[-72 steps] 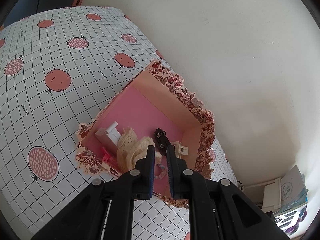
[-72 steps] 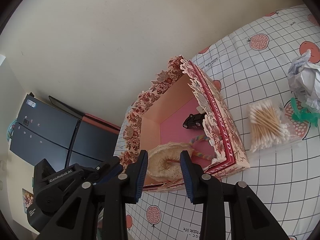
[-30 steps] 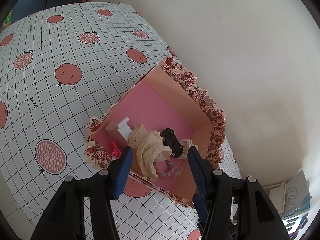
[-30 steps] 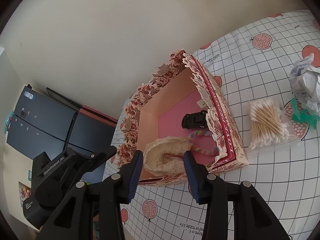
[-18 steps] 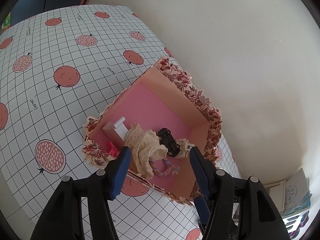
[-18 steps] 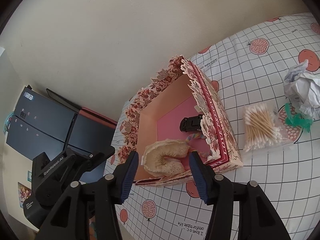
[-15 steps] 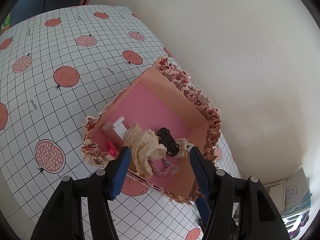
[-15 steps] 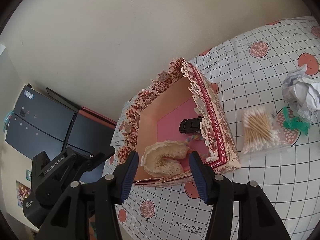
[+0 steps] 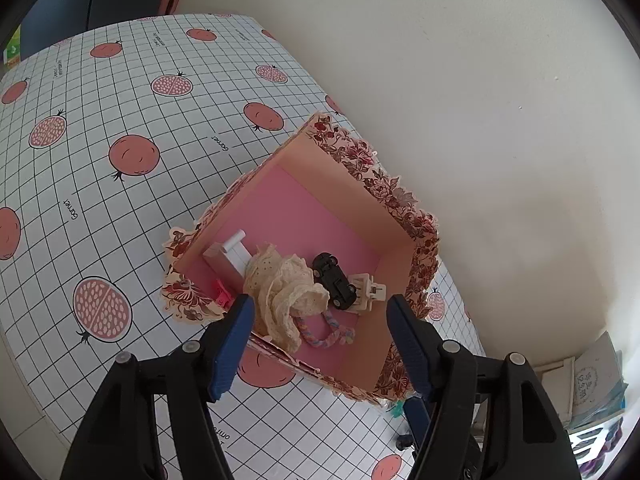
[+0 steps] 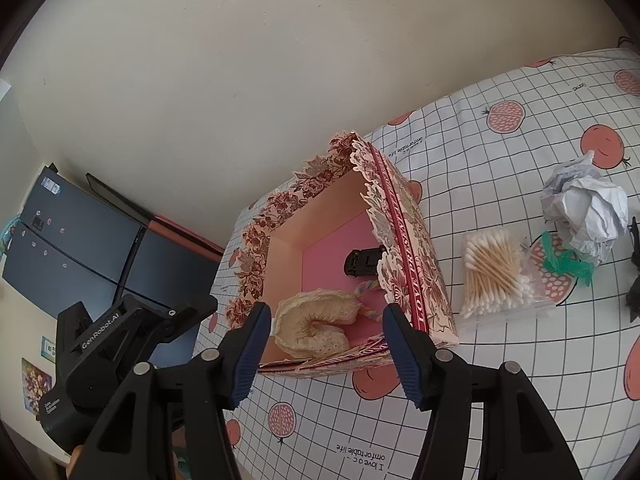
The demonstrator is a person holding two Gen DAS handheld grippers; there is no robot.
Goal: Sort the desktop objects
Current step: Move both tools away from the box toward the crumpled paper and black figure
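A floral cardboard box (image 9: 372, 184) (image 10: 412, 276) with a pink floor stands on the table by the wall. Inside lie a cream lace cloth (image 9: 284, 292) (image 10: 316, 320), a black toy car (image 9: 334, 274) (image 10: 362, 262), a pastel braided cord (image 9: 324, 334) (image 10: 366, 294), a white block (image 9: 228, 252), a pink clip (image 9: 221, 293) and a cream clip (image 9: 366, 286). My left gripper (image 9: 320, 316) hovers above the box's near edge, jaws opening, nothing between them. My right gripper (image 10: 326, 328) hangs over the box's other side, jaws also opening and empty.
A clear packet of cotton swabs (image 10: 496, 276) lies right of the box. Beyond it sit a crumpled paper ball (image 10: 584, 212), a green scrap (image 10: 566, 262) and a dark object (image 10: 634, 276) at the frame edge. The pomegranate tablecloth (image 9: 120, 120) stretches left; the wall (image 9: 460, 80) stands behind.
Both grippers let go of the lace cloth, which now lies in the box, and their jaws have spread wider. Both have drawn back a little from the box.
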